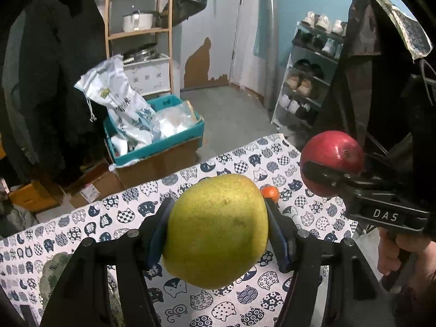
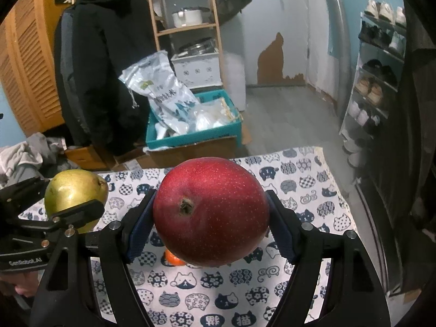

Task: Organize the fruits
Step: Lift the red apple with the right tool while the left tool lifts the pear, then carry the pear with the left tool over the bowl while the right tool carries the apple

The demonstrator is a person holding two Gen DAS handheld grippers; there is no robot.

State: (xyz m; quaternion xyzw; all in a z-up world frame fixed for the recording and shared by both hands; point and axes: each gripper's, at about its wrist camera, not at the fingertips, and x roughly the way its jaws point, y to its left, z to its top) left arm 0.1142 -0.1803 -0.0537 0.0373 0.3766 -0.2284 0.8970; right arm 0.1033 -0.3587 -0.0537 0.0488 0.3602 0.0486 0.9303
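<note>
Two fruits are in the air above the table with the white cloth printed with dark blue cats [image 1: 245, 308]. The left gripper [image 1: 216, 231] is clamped on a large yellow-green pear [image 1: 218, 231], with the blue pads on its two sides at the widest part. The right gripper [image 2: 211, 215] is clamped in the same way on a round dark red apple with pale speckles [image 2: 211, 212], whose stem end faces the camera. Both fruits look firm, smooth and rather heavy for their size, so the skin may slip on the pads and may bruise if the squeeze is too hard; a hold across the widest part seems the safest place. A small orange mandarin [image 2: 173, 259] lies on the cloth under the apple; it is probably softer and light.

No bowl or basket for the fruits is visible on the table. On the floor behind, a teal cardboard box [image 2: 190, 139] holds a white printed bag [image 2: 163, 92] and clear plastic packets [image 2: 209, 120].
</note>
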